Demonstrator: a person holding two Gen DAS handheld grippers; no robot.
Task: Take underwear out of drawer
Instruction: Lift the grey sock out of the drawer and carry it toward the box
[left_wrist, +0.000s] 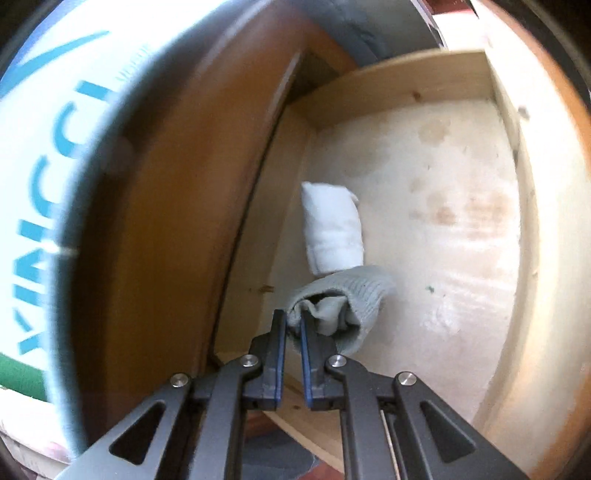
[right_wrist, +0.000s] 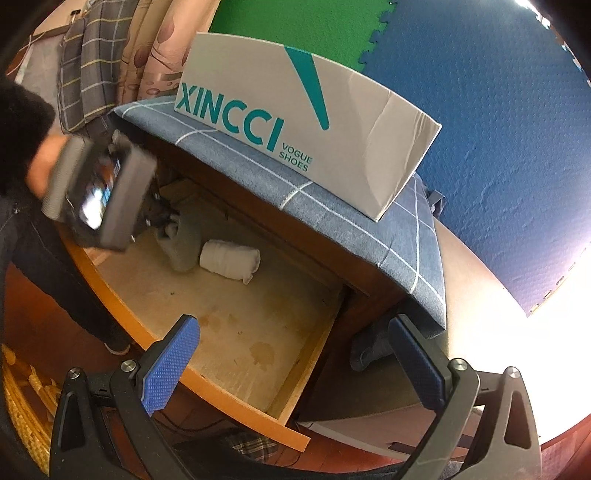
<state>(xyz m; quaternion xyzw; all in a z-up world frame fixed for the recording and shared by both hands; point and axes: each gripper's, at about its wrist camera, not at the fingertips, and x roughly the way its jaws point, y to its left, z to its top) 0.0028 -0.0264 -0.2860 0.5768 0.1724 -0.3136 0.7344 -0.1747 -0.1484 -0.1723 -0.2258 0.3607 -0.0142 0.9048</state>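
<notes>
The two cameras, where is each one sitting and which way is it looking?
Left wrist view: sits on the left gripper, looking down into the open drawer; its fingers are shut on the grey rolled cloth.
Right wrist view: sits on the right gripper, looking from above the drawer's front at the cabinet and shoe box; its fingers are open, and a hand shows holding the left gripper.
Both show: the drawer, the grey cloth, the white rolled cloth and the shoe box.

Black linkage grippers, silver screws, blue textured pads (right_wrist: 168, 363); black sleeve (right_wrist: 20, 122) left of shoe box (right_wrist: 306, 122).
</notes>
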